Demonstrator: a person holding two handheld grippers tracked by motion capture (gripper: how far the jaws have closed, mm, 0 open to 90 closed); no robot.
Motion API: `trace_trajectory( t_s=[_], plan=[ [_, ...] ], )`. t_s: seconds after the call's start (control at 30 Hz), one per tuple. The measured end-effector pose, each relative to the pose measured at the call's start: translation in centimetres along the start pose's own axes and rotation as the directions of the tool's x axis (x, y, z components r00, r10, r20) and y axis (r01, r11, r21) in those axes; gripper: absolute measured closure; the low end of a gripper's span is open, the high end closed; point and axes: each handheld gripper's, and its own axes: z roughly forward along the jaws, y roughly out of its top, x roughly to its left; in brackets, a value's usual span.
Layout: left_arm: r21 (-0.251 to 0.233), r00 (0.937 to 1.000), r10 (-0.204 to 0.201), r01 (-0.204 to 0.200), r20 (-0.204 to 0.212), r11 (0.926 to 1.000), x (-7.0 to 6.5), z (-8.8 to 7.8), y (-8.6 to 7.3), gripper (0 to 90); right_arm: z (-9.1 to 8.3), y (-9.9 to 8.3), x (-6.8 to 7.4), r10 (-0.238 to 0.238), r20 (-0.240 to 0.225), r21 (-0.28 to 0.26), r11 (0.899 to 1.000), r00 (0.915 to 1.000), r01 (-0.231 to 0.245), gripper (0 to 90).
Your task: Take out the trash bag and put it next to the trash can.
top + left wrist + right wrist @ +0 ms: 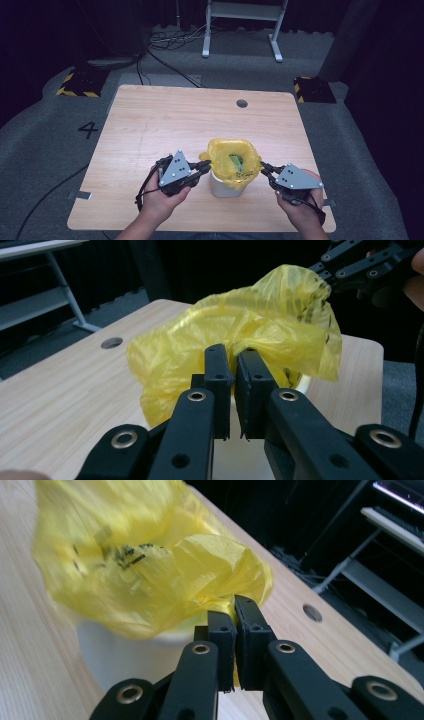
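Two grippers are seen in the high view: left gripper (205,165) and right gripper (264,167) clamped on opposite edges of the yellow bag (231,161) lining a white bin (225,187) (green item inside). Left gripper view: jaws pinched on bag plastic. Right gripper view: likewise pinched, table (30,650) beneath

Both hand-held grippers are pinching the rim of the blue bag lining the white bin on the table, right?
Not quite: the bag is yellow, not blue, as the high view shows. The rest holds: the left hand-held gripper and the right hand-held gripper each pinch its rim, and it lines the white bin on the table.
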Motion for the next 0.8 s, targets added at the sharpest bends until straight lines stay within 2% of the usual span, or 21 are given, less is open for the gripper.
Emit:
trace_trajectory(
  t_s=[0.17, 0.23, 0.4, 0.47, 0.53, 0.6, 0.8],
  plan=[
    [0.019, 0.9993, 0.021, -0.022, 0.031, 0.9996, -0.3, 1.5, 1.1, 82.9, 0.2, 1.7, 0.4, -0.021, -0.02, -0.051, 0.998, 0.9996, 0.02, 87.3],
    [0.02, 0.9987, 0.027, -0.027, 0.043, 0.9994, -0.4, 2.1, 1.3, 78.5, 0.4, 2.2, 0.4, -0.025, -0.039, -0.064, 0.998, 0.9989, 0.022, 87.4],
    [0.044, 0.9964, 0.034, -0.037, 0.078, 0.9983, -1.1, 3.4, 1.2, 56.2, 0.8, 3.4, 0.6, -0.033, -0.074, -0.096, 0.995, 0.9968, 0.026, 87.4],
    [0.039, 0.9959, 0.029, -0.032, 0.086, 0.9987, -1.2, 3.8, 1.0, 49.6, 1.0, 3.7, 0.7, -0.033, -0.086, -0.106, 0.994, 0.9958, 0.024, 87.4],
    [0.028, 0.9959, 0.036, -0.038, 0.083, 0.9989, -1.3, 4.1, 0.9, 38.8, 1.2, 4.0, 0.8, -0.035, -0.102, -0.117, 0.993, 0.9941, 0.023, 87.4],
    [0.024, 0.9958, 0.035, -0.038, 0.085, 0.999, -1.4, 4.2, 0.9, 36.2, 1.5, 4.3, 1.1, -0.038, -0.132, -0.132, 0.991, 0.9906, 0.02, 87.4],
    [0.029, 0.9933, 0.072, -0.075, 0.09, 0.9968, -1.6, 4.7, 1.1, 34.7, 2.5, 5.1, 2.0, -0.061, -0.221, -0.155, 0.988, 0.9734, 0.026, 87.3]
  ],
)
